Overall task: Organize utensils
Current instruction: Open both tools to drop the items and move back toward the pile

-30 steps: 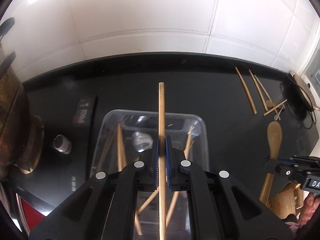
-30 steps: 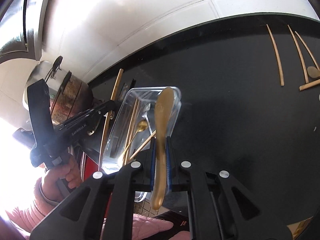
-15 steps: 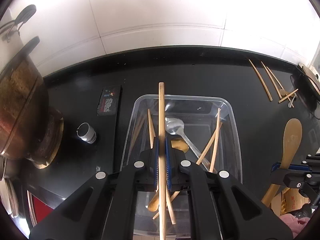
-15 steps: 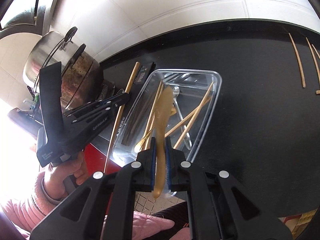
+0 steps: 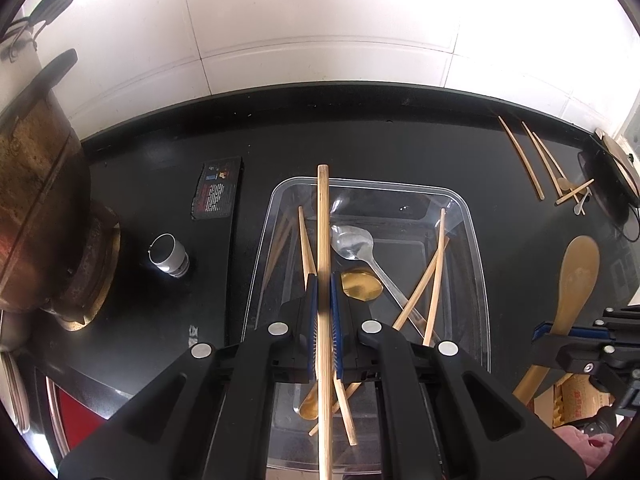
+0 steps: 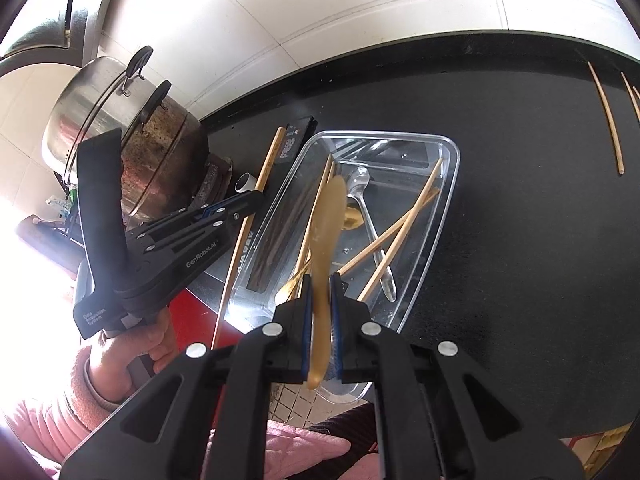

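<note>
Both grippers are clenched on utensils and held over the clear bin.

A wooden chopstick is clamped between the jaws of the left gripper and is seen above the left part of the clear plastic bin, which stands near the front edge of the black counter. A golden spoon is gripped by the right gripper over the bin's near end. Inside the bin, a silver spoon, another gold spoon and several chopsticks are laid crossed. More chopsticks are left at the counter's far right corner. A stained pot is seen at the left edge.
</note>
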Demonstrator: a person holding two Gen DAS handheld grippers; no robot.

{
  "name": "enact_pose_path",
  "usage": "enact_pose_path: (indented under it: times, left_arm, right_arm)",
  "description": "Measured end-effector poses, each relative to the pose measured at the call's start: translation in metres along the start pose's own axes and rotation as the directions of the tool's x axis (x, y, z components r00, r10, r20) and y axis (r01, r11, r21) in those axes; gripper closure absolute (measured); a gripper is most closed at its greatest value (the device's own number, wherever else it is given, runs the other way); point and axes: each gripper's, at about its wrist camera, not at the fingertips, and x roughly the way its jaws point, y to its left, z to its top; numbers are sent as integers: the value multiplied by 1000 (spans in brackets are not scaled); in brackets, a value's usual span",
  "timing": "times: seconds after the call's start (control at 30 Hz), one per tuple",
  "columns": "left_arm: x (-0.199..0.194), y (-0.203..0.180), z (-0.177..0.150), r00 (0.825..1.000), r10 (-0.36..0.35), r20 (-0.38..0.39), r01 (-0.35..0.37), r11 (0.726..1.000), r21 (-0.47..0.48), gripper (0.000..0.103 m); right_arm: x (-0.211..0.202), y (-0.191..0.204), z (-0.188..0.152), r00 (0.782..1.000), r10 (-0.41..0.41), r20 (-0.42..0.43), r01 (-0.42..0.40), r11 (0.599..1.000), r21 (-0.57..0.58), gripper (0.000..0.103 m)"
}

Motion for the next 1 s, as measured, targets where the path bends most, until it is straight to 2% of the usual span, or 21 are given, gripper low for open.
enact_pose_path:
  times: [0.03,0.07,0.1,0.13,0.17,0.2,0.23,0.33,0.47,0.57,0.7,0.83,1.0]
  left_arm:
    - [2,1,1,1000,-1,-6,1,1000,-4,98]
    - [4,2,2,1000,-3,-16,3,1000,-10,93]
    - [7,3,3,999,-6,-31,6,1000,-16,70]
    - [10,4,5,999,-4,-50,2,1000,-27,47]
    - [11,5,7,999,2,-51,-4,999,-38,9]
    - [8,7,8,999,6,-31,-7,999,-47,6]
    - [3,9,10,1000,16,-2,-16,998,-54,6]
    - [2,15,19,1000,29,11,-28,996,-84,6]
    - [5,21,30,1000,0,10,2,991,-131,6]
    - [9,12,36,1000,-6,16,9,990,-142,6]
    - [19,-22,49,999,-49,2,49,993,-104,6]
    - [32,-83,66,995,-101,-16,100,995,-4,6]
    - [50,-164,85,986,-153,-59,159,982,102,6]
  right_arm:
    - [6,2,2,1000,-9,-23,9,1000,-12,94]
    - [14,5,5,998,-30,-50,29,999,-30,93]
    - [23,7,7,995,-68,-75,63,996,-60,84]
    - [29,9,8,992,-89,-90,82,994,-78,65]
    - [33,9,8,991,-90,-97,82,993,-86,14]
    - [31,10,7,994,-71,-78,63,993,-95,8]
    - [30,12,6,994,-79,-74,69,990,-123,8]
    - [24,16,2,986,-161,-50,143,955,-259,8]
    - [12,-11,-5,980,-196,-43,180,951,-250,7]
    - [-2,-48,-8,975,-216,-48,207,967,-149,7]
    - [-30,-110,-12,972,-232,-28,233,969,84,7]
    - [-63,-163,-18,964,-265,10,255,935,249,7]
    - [-117,-229,-26,932,-356,72,304,873,382,7]
